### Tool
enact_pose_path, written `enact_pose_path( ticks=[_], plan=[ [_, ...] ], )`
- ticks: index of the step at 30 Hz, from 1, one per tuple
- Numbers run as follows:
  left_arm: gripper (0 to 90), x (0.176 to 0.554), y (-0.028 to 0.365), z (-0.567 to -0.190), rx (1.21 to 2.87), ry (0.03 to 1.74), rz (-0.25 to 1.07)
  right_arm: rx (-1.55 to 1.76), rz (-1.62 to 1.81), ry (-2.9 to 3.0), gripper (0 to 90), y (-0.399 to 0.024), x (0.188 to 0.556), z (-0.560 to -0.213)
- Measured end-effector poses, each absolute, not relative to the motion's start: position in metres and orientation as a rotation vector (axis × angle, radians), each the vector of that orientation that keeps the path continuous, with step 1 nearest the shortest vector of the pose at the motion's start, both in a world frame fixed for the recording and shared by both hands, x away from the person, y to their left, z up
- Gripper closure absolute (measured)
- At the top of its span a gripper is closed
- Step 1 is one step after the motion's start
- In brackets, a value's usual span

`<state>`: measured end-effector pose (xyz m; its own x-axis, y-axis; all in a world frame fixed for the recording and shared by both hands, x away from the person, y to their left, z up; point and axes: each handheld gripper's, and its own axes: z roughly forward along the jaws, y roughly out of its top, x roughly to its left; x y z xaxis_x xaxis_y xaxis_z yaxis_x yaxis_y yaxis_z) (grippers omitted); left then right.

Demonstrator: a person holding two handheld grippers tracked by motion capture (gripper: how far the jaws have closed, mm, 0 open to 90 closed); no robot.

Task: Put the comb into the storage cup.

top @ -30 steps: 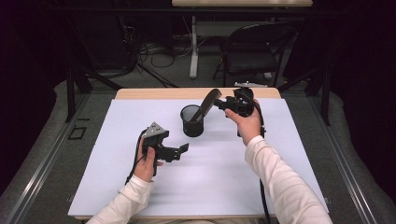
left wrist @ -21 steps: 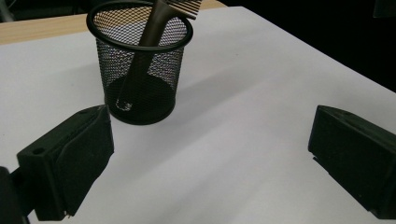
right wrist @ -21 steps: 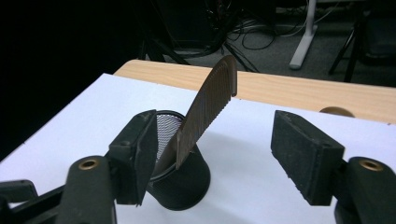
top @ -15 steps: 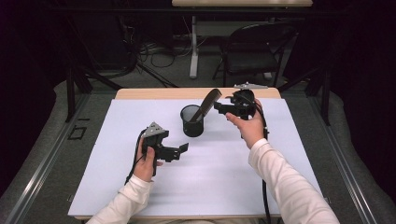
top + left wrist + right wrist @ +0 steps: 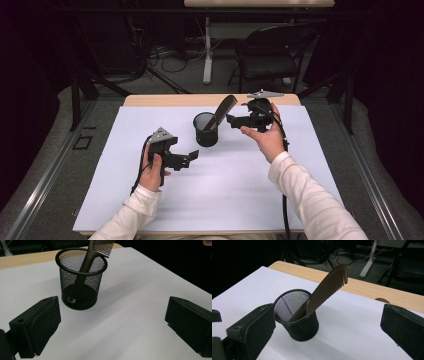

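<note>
- The left gripper, held low in the left hand, has its 2 jaws spread wide.
- The right gripper, raised in the right hand, has just been opening its jaws; nothing lies between them.

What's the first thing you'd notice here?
A brown comb sticks up slantwise out of a black mesh cup near the back of the white table. The right gripper, jaws just opened wide, hangs beside the comb, and the left gripper waits open in front.
</note>
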<state>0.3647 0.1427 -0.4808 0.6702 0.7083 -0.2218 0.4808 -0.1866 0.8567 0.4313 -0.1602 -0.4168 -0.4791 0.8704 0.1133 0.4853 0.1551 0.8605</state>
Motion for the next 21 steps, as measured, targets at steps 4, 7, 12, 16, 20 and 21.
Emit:
enact_pose_path(
  ticks=[4,7,12,16,20,21],
  plan=[
    [0.6,0.365,0.146,-0.477,1.838,0.95,0.269,1.275,1.255,2.026,0.0,-0.16,0.428,-0.415],
    [0.5,0.365,0.148,-0.473,1.857,0.941,0.279,1.249,1.262,2.046,0.0,-0.16,0.424,-0.414],
    [0.5,0.364,0.152,-0.467,1.884,0.923,0.289,1.179,1.268,2.057,0.0,-0.161,0.415,-0.41],
    [0.5,0.363,0.157,-0.463,1.898,0.917,0.304,1.161,1.266,2.06,0.0,-0.164,0.407,-0.408],
    [0.5,0.361,0.163,-0.458,1.887,0.917,0.3,1.154,1.276,2.064,0.0,-0.169,0.399,-0.406],
    [0.6,0.36,0.165,-0.457,1.887,0.914,0.302,1.146,1.28,2.062,0.0,-0.171,0.397,-0.405]
  ],
)
